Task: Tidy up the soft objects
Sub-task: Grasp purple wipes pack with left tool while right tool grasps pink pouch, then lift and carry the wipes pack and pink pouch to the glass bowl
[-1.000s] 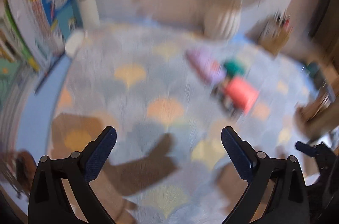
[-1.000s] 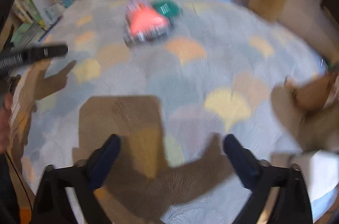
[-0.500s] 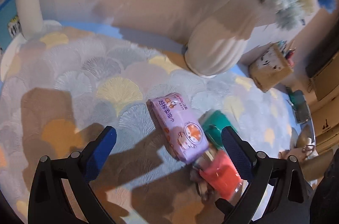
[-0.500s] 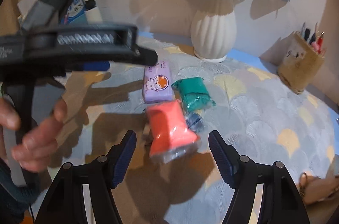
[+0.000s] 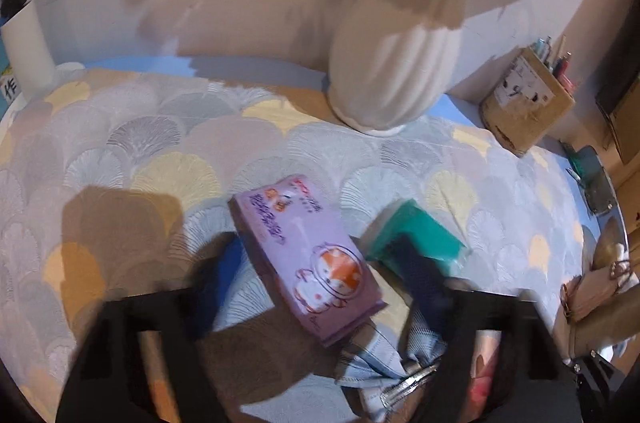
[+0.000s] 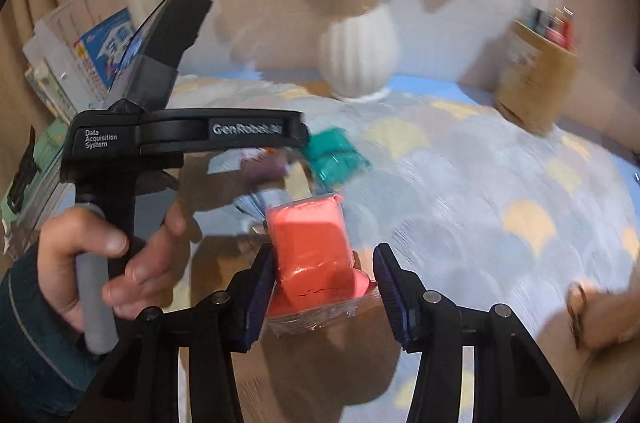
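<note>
Two hand-held tongs work over a worktop (image 5: 120, 151) covered in a pastel fan-patterned cloth, where soft packets lie clustered in front of a white ribbed vase (image 6: 358, 57). The left tongs (image 5: 320, 271), blurred and just closing, straddle a purple wipes packet (image 5: 308, 255) without clearly pressing it, with a green packet (image 5: 416, 235) just behind the right finger. The right tongs (image 6: 324, 287), also just closing, stand half open around an orange packet (image 6: 312, 255): the left pad touches its side, the right pad stands clear, while a hand (image 6: 100, 263) grips the other tool's handle
</note>
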The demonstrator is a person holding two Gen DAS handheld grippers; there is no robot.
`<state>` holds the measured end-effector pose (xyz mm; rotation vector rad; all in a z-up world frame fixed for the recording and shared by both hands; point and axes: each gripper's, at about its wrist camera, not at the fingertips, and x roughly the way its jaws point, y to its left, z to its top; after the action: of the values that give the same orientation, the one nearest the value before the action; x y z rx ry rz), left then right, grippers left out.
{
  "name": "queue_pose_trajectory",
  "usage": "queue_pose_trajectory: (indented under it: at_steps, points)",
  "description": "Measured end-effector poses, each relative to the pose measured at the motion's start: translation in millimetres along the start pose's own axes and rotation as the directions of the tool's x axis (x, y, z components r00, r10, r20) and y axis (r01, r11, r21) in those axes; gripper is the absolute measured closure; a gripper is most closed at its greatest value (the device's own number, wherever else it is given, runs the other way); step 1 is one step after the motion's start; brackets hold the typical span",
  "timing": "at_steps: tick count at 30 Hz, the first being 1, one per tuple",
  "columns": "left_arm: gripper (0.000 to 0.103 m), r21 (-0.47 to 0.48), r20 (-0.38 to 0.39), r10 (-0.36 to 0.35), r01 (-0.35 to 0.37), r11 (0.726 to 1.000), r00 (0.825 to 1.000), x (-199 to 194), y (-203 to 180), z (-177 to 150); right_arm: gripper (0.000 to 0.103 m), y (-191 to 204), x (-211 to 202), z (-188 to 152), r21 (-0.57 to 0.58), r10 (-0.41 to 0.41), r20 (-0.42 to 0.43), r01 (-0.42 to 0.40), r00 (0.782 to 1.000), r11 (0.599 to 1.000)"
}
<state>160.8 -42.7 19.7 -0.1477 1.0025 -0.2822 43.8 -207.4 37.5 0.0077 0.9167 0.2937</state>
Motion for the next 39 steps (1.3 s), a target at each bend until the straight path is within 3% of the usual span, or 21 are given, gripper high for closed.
queue_pose_trajectory:
  at_steps: [3,9,16,22,25,27,29,30,32,35,39]
  points:
    - [0.068,0.030,-0.011,-0.013,0.013,0.999,1.000,-8.6,2.1,-6.8,0.054,-9.5,-9.9,-12.2,0.033,-0.003,-0.006,0.004,1.000,0.999]
    - [0.068,0.041,-0.020,-0.074,0.074,0.996,0.997,-48.7,20.8,-42.6,0.054,-19.8,-31.3,-35.5,0.103,0.040,0.002,-0.040,0.999,0.994]
    - [0.068,0.032,-0.050,-0.079,0.081,0.996,0.996,-91.4,38.1,-105.8,0.054,-9.5,-48.9,-65.7,0.106,0.062,0.012,-0.063,0.998,0.992]
    - [0.068,0.082,-0.013,-0.048,0.049,0.995,0.999,-110.1,32.1,-152.3,0.054,5.2,-43.8,-90.7,0.063,0.022,0.002,-0.022,1.000,0.998]
    - [0.066,0.110,0.040,-0.040,0.035,0.993,0.998,-114.3,29.2,-160.6,0.053,5.4,-35.2,-98.4,0.071,0.032,-0.003,-0.032,0.999,0.997]
    - [0.050,0.123,0.083,-0.033,0.023,0.992,0.996,-114.2,30.1,-167.0,0.053,7.3,-39.0,-99.9,0.065,0.018,0.010,-0.019,1.000,0.998]
    - [0.045,0.112,0.084,-0.041,0.031,0.993,0.996,-114.0,33.6,-169.0,0.042,6.9,-39.0,-101.2,0.064,0.013,0.014,-0.014,1.000,0.998]
    - [0.031,0.107,0.097,-0.063,0.053,0.993,0.993,-117.6,35.4,-168.6,0.041,6.0,-37.6,-102.6,0.069,0.018,0.006,-0.019,1.000,0.997]
    - [0.021,0.090,0.114,-0.072,0.062,0.994,0.991,-120.4,38.6,-169.9,0.037,4.5,-38.7,-103.5,0.075,0.031,0.012,-0.032,0.999,0.997]
    - [0.021,0.075,0.085,-0.061,0.055,0.996,0.994,-114.9,40.6,-168.4,0.020,2.0,-37.6,-103.5,0.092,0.043,0.010,-0.043,0.999,0.995]
    - [0.022,0.143,0.077,0.039,-0.050,0.989,0.996,-107.2,25.5,-169.7,0.020,6.5,-36.2,-103.3,0.082,0.014,0.007,-0.015,1.000,0.997]
